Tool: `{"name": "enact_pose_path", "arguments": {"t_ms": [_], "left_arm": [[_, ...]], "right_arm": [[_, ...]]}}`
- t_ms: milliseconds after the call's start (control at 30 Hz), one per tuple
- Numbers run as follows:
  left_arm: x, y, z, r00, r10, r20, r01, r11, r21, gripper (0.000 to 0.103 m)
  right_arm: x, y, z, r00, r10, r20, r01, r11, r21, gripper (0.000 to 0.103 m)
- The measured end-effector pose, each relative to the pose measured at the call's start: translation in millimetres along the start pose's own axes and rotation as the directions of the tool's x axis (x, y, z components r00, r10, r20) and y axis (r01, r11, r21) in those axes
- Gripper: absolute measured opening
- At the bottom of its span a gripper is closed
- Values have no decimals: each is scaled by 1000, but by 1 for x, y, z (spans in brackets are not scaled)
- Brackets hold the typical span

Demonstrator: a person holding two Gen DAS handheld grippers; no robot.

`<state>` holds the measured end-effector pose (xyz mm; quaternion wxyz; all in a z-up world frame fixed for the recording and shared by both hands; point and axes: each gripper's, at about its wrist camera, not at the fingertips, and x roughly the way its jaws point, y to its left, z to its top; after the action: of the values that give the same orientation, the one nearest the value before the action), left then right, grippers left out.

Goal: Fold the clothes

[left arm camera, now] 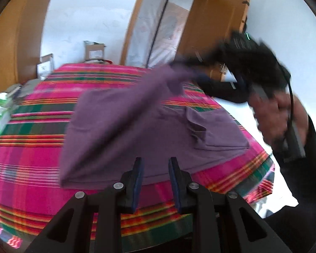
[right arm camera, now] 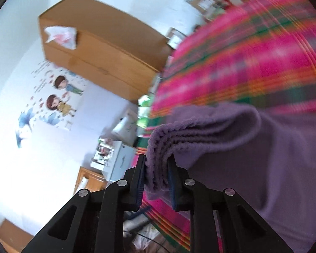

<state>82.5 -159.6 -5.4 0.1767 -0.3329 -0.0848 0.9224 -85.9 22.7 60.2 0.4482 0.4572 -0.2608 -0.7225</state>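
The purple shirt (left arm camera: 149, 126) lies on the bed (left arm camera: 31, 158), near its right edge and close to the near edge. The right tongs (right arm camera: 157, 172) are clamped on a bunched hem of several layers and hold that part above the bed. The left tongs (left arm camera: 155, 179) stand apart with nothing between them, just short of the shirt's near edge. The cloth looks light, soft and limp, so it should sag and slip; hems and corners seem the best holds.
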Motion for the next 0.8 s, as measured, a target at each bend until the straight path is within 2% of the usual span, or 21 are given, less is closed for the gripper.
{"name": "enact_pose_path", "arguments": {"t_ms": [67, 233, 333, 367, 433, 467, 533, 600, 667, 800], "left_arm": [[14, -2, 2, 1000, 19, -11, -19, 1000, 4, 25], [46, 21, 15, 986, 167, -19, -168, 983, -70, 25], [49, 42, 21, 962, 273, -9, -271, 951, -145, 25], [45, 51, 23, 945, 328, 6, -322, 930, -176, 25], [38, 61, 24, 930, 366, 25, -353, 911, -214, 23], [32, 67, 25, 911, 411, 38, -392, 889, -239, 23], [22, 75, 24, 895, 443, 60, -414, 872, -263, 15], [18, 81, 22, 894, 443, 63, -407, 864, -297, 13], [19, 86, 17, 895, 445, 35, -414, 856, -311, 13], [16, 101, -1, 911, 412, -8, -389, 853, -347, 13]], "right_arm": [[5, 20, 8, 1000, 23, 6, -23, 999, -42, 19], [5, 49, 18, 998, 63, 14, -61, 992, -109, 19], [6, 52, 19, 998, 65, 14, -63, 990, -126, 20], [8, 53, 20, 998, 64, 14, -62, 990, -128, 20], [12, 47, 23, 998, 65, 8, -64, 990, -126, 20], [13, 43, 24, 998, 68, 4, -66, 990, -124, 20], [14, 40, 23, 997, 81, 0, -80, 986, -144, 20], [16, 38, 21, 995, 95, -5, -95, 981, -169, 20], [19, 29, 9, 996, 92, -20, -95, 978, -187, 20], [31, -27, -26, 993, -14, -120, 3, 996, -90, 20]]}}
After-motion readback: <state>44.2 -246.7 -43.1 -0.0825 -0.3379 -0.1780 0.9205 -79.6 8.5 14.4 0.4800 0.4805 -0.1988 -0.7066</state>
